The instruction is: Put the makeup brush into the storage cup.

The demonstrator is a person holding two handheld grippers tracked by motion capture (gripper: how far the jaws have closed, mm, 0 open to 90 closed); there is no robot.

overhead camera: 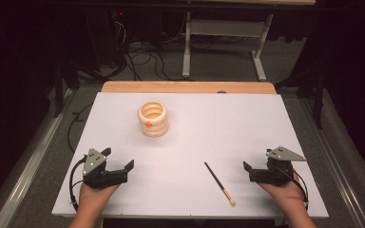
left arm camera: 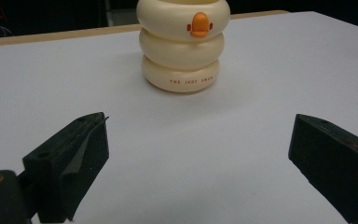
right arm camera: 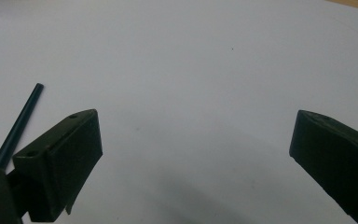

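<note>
Looking down from the high view, I count two things on the white worktop (overhead camera: 190,142): one cream holder (overhead camera: 153,118) and one brush (overhead camera: 220,184). The holder stands upright toward the far left of the middle, built like three stacked rings, open at the top, with one small orange mark on its side. The brush lies flat near the front edge, right of centre, its dark handle pointing away and to the left, its pale tip toward me.

My left gripper (overhead camera: 119,167) rests low at the front left, held in one hand (overhead camera: 92,197), jaws spread wide with nothing between them. In the left gripper view the holder (left arm camera: 182,44) sits straight ahead, well apart from the jaws, small lettering on its bottom ring.

My right gripper (overhead camera: 248,167) sits at the front right in the other hand (overhead camera: 285,192), jaws likewise wide apart and empty. It is near the brush but not touching it. In the right gripper view the dark handle of the brush (right arm camera: 21,123) runs beside the left-hand jaw, on bare worktop (right arm camera: 191,70).
</note>
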